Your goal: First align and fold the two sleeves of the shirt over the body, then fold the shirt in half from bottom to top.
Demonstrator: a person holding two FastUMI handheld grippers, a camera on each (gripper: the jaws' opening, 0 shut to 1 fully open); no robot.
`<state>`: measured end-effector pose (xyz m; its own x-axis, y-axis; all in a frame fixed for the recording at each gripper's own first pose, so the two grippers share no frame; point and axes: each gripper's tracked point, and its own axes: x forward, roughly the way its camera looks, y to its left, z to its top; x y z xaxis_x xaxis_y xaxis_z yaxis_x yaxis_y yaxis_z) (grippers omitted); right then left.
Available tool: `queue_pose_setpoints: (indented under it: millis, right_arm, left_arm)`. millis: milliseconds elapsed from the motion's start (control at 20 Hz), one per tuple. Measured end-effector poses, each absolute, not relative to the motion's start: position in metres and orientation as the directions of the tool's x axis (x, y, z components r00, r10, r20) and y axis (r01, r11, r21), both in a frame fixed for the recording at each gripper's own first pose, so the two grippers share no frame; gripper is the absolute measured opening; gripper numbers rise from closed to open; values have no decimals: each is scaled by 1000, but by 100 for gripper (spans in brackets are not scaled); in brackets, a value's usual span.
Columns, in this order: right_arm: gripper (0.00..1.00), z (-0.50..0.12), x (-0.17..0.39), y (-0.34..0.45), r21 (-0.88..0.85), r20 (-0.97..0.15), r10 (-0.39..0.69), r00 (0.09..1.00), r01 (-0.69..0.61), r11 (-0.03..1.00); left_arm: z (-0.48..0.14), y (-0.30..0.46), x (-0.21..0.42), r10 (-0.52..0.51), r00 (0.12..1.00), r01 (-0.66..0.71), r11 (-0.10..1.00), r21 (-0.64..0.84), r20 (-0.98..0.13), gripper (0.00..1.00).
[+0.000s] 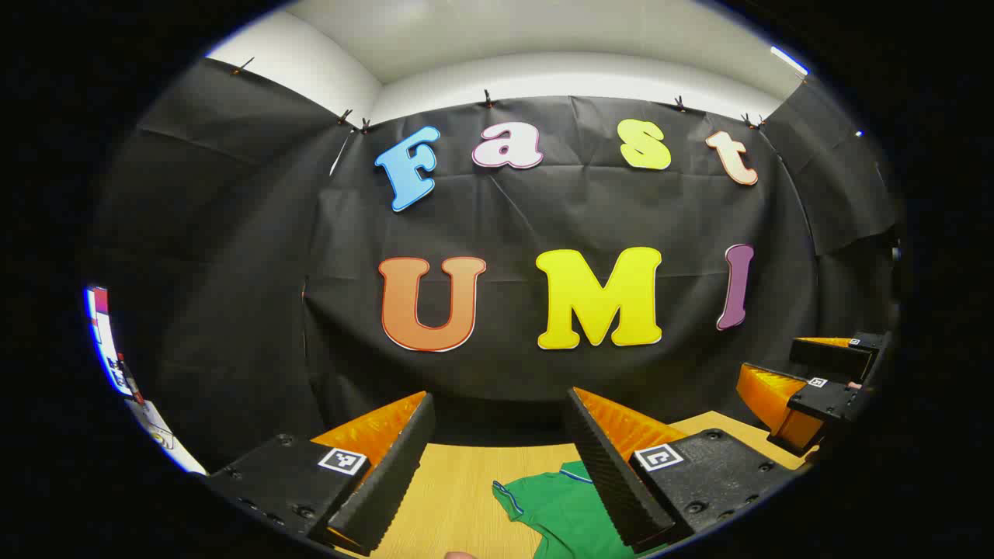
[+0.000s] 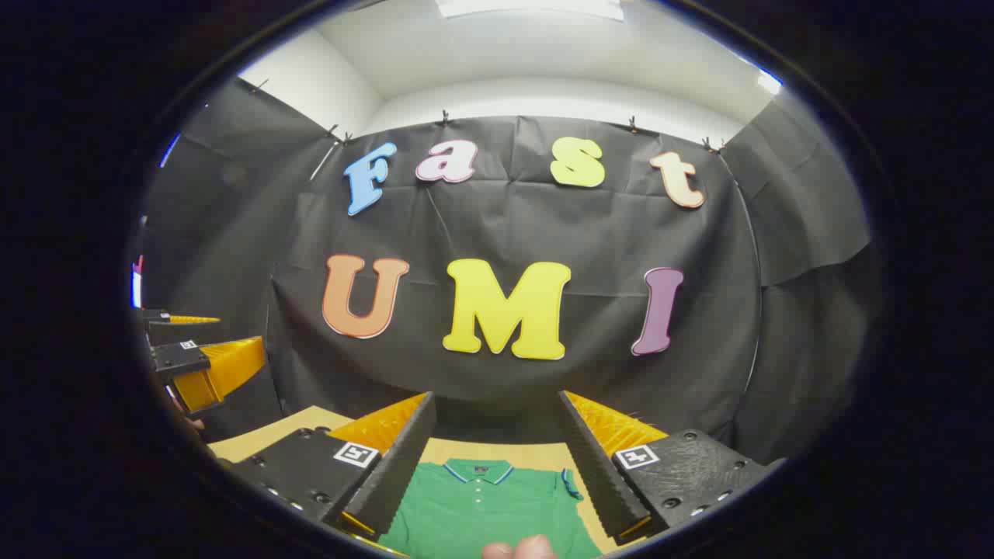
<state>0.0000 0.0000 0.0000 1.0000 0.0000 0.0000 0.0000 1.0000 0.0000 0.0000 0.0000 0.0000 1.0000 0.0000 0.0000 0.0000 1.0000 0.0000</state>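
A green polo shirt (image 2: pixel 489 508) lies flat on the wooden table (image 2: pixel 497 450), collar toward the far wall, one short sleeve out to its right. In the right gripper view, my right gripper (image 2: pixel 495 397) hovers open above the collar, with nothing between its fingers. In the left gripper view, the shirt (image 1: pixel 563 516) shows a trimmed sleeve cuff and part of the collar low between the fingers. My left gripper (image 1: pixel 501 400) is open above it and holds nothing. Each view shows the other gripper off to the side: the right gripper (image 1: pixel 776 361) and the left gripper (image 2: pixel 237 332).
Black cloth walls close the booth behind and on both sides of the table (image 1: pixel 458 489). A person's fingertip (image 2: pixel 520 547) shows at the bottom edge of the right gripper view. Bare wood lies left of the shirt.
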Motion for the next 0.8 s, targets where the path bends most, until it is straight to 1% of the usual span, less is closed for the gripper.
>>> queue_pose_setpoints:
  millis: [300,350,600,800]
  right_arm:
    - [96,-2,3,-7,5,-1,-6,1000,6,1000]
    - [94,0,4,-9,6,4,-10,1000,10,1000]
    - [94,7,12,-18,8,28,-32,999,32,999]
    - [96,3,18,-22,16,18,-37,999,37,999]
  left_arm:
    - [-5,3,3,21,1000,-21,1000,-9,-11,100]
    - [-4,2,3,27,1000,-27,999,-18,-10,100]
    - [1,-1,12,28,1000,-28,1000,-11,4,100]
    - [-4,-3,14,23,1000,-23,1000,-20,-16,100]
